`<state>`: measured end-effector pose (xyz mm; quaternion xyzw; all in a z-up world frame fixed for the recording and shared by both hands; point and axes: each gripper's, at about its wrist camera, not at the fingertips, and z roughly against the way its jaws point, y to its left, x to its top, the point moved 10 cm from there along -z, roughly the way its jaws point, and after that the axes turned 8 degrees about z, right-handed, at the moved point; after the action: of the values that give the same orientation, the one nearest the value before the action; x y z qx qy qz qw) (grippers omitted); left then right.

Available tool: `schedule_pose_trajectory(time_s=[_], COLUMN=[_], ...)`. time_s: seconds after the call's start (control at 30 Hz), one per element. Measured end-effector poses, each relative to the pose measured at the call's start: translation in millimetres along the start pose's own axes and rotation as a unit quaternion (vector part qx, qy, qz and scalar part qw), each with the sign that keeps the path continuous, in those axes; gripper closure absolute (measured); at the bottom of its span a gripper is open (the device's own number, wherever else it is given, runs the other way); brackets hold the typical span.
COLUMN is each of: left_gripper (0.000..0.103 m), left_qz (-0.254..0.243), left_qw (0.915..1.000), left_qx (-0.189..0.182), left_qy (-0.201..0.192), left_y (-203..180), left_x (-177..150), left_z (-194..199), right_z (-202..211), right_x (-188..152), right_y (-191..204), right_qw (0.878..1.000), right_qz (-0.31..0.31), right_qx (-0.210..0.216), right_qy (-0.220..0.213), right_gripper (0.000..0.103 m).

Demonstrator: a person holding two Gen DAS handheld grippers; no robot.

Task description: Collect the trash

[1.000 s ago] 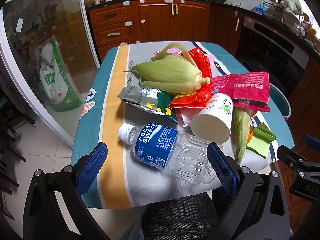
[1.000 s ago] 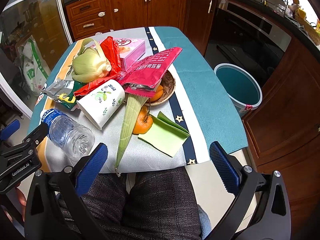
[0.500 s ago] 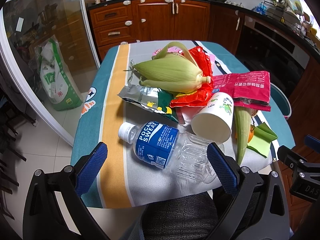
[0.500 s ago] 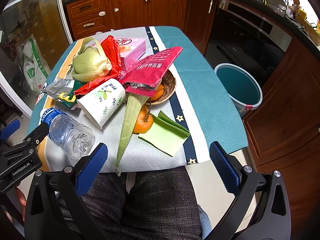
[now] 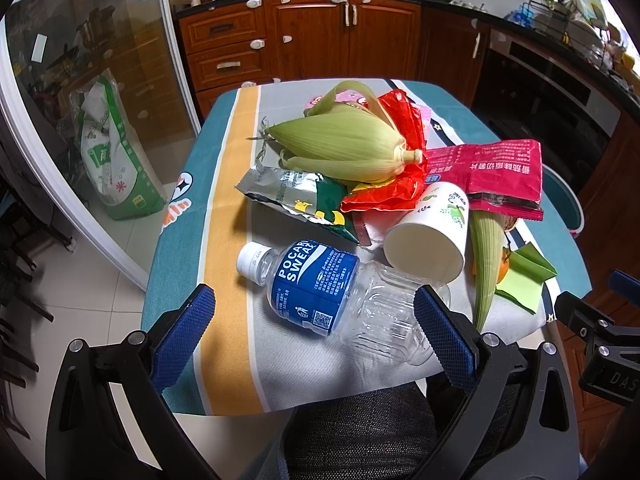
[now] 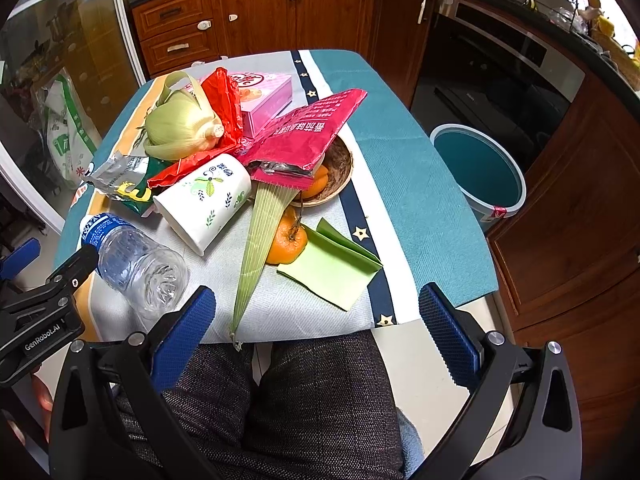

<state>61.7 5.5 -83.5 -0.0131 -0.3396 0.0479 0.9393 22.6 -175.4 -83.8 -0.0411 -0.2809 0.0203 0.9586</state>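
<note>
- Nothing picked yet; both grippers, left (image 5: pixel 314 322) and right (image 6: pixel 316 328), hang off the worktop (image 6: pixel 412 184) edge, jaws wide.
- Bottle (image 5: pixel 332 294) lies nearest; bin (image 6: pixel 478 172) on the floor, right.
- Next: left closes on bottle.

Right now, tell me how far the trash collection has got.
Nothing looks done: the bin beside the table shows no trash inside. In hand: nothing; the left hand-held gripper is open around the plastic bottle, and the right hand-held gripper is open and empty. Left: bottle, paper cup, wrappers, corn husks.
</note>
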Motion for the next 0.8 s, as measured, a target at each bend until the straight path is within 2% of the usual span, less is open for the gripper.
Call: schedule_pose_trajectory(time_s=[0.5, 0.67, 0.8], left_gripper=[0.004, 0.004, 0.004], left_qz=[0.018, 0.047, 0.061], left_qw=[0.9994, 0.9966, 0.9934], left_qx=[0.007, 0.009, -0.003], left_qy=[0.027, 0.068, 0.097], left_y=[14.5, 27.0, 23.7], left_x=[-8.3, -11.3, -12.7], left_z=[-8.1, -23.1, -30.5], right_z=[-3.8, -4.1, -9.2], right_x=[0.1, 10.1, 9.8], right_y=[0.6, 4.5, 13.4], right_qw=[1.0, 1.0, 0.999], right_qz=[-0.005, 0.02, 0.031], right_qx=[0.012, 0.016, 0.033], right_qy=[0.003, -0.017, -0.012], right_gripper=[0.005, 0.005, 0.005])
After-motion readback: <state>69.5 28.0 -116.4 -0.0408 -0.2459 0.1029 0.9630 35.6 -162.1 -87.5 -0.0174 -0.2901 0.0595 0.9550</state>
